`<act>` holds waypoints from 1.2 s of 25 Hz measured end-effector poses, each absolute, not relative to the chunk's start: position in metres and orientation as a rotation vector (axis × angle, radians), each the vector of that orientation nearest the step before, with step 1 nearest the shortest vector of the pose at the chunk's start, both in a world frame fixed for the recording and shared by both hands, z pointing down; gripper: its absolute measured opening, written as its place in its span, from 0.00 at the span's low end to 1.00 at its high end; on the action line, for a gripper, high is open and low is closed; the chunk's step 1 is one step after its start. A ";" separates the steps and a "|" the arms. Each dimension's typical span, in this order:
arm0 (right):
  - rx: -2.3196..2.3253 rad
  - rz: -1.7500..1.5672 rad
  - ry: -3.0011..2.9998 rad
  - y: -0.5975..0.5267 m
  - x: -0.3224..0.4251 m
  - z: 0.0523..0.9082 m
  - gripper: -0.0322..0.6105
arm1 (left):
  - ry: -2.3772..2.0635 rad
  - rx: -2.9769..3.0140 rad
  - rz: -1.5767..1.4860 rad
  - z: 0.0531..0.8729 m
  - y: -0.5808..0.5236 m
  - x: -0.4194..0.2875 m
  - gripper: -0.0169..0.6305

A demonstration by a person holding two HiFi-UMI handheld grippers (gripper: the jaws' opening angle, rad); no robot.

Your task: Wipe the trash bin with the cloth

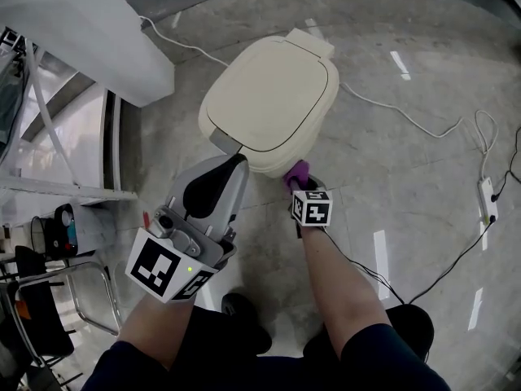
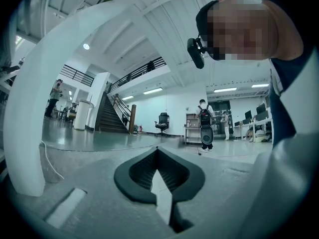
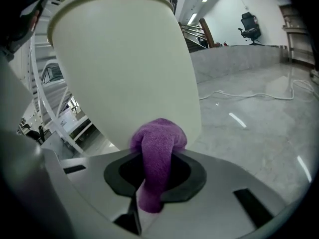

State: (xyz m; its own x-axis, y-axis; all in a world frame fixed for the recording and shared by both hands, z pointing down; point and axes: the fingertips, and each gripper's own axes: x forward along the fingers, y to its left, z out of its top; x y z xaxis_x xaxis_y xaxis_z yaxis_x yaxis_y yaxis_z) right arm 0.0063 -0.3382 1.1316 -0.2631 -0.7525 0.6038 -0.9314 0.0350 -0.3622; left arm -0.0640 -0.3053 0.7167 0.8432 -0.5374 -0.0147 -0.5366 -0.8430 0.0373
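Right gripper (image 3: pixel 154 172) clamps the purple cloth (image 3: pixel 158 142), wad against the trash bin (image 3: pixel 119 59) side wall. Use even pressure and overlapping strokes. Left gripper (image 2: pixel 158 172) is closed on nothing and could steady the lid.

Head view downward, right gripper view close: share trash bin (image 1: pixel 269 96).

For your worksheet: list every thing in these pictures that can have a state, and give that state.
trash bin: upright, lid closed.
cloth: bunched, pressed to the bin's side.
right gripper: shut on the cloth.
left gripper: shut, empty.
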 end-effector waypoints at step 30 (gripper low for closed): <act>1.873 0.871 -2.293 -0.316 0.032 0.892 0.17 | -0.890 2.897 -0.036 0.687 -0.316 -0.032 0.02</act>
